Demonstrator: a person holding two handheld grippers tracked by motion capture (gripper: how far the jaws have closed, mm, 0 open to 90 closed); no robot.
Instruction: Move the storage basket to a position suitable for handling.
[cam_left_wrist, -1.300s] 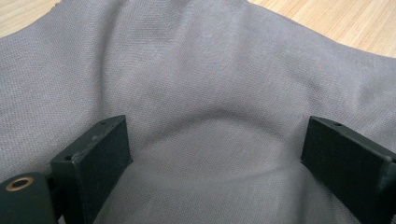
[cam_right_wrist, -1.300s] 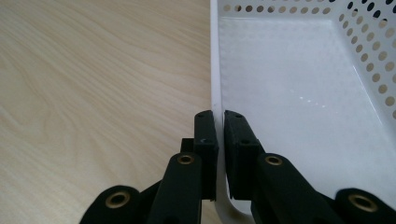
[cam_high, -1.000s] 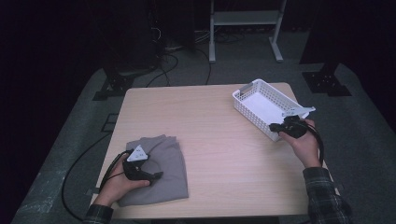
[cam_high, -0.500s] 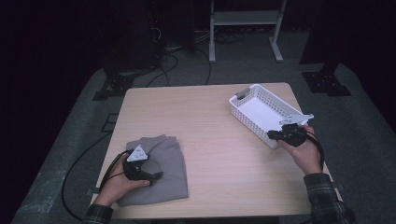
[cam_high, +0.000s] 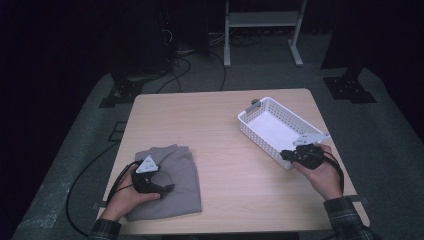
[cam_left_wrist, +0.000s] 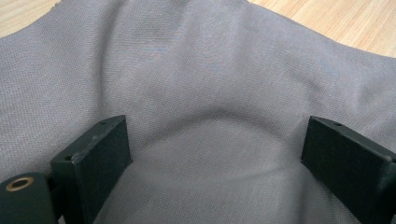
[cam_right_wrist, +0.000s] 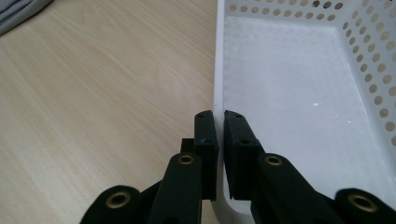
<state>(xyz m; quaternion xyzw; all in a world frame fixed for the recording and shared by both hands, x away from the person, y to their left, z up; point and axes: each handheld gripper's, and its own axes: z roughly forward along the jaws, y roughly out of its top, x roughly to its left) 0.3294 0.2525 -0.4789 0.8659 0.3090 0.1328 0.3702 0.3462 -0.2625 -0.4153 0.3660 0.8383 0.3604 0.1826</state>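
Note:
A folded grey cloth (cam_high: 182, 165) lies at the table's near left corner. My left gripper (cam_high: 167, 181) rests on top of it, jaws wide apart and pressed down into the fabric (cam_left_wrist: 196, 70), which bulges slightly between them (cam_left_wrist: 215, 135). A white perforated basket (cam_high: 272, 127) sits empty at the right side of the table. My right gripper (cam_high: 286, 156) is shut on the basket's near wall at its corner. In the right gripper view the thin white wall (cam_right_wrist: 219, 70) runs between the two pads (cam_right_wrist: 218, 116), one outside the basket and one inside.
The light wooden table (cam_high: 200, 120) has bare wood between the cloth and the basket. A black cable (cam_high: 80, 180) trails off the left edge. Beyond the table are a white stand (cam_high: 262, 20) and dark equipment legs on grey floor.
My right gripper has drawn the basket along the table toward the near edge. The left gripper and the cloth have stayed where they were.

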